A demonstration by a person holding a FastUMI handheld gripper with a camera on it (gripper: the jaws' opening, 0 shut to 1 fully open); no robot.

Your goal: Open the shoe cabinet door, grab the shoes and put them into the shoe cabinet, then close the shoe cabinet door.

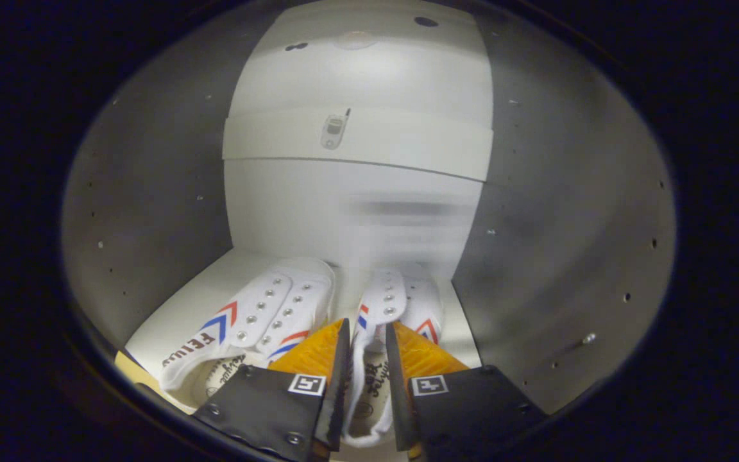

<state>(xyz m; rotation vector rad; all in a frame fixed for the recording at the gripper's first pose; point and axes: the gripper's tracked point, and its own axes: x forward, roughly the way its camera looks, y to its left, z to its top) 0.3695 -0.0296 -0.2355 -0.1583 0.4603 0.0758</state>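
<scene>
gripper (367,359) pinching right shoe (387,308), left shoe (260,317) beside, inside cabinet (151,192)

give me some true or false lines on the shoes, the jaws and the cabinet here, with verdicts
1. Both white shoes lie on the cabinet floor. True.
2. The gripper has its jaws around the side wall of the right shoe. True: one jaw is inside the shoe opening, the other outside it.
3. The left shoe is held between the jaws. False: it lies free, beside the left jaw.
4. The shoes are black. False: white, with red and blue stripes.
5. A white shelf sits above the shoes. True.
</scene>
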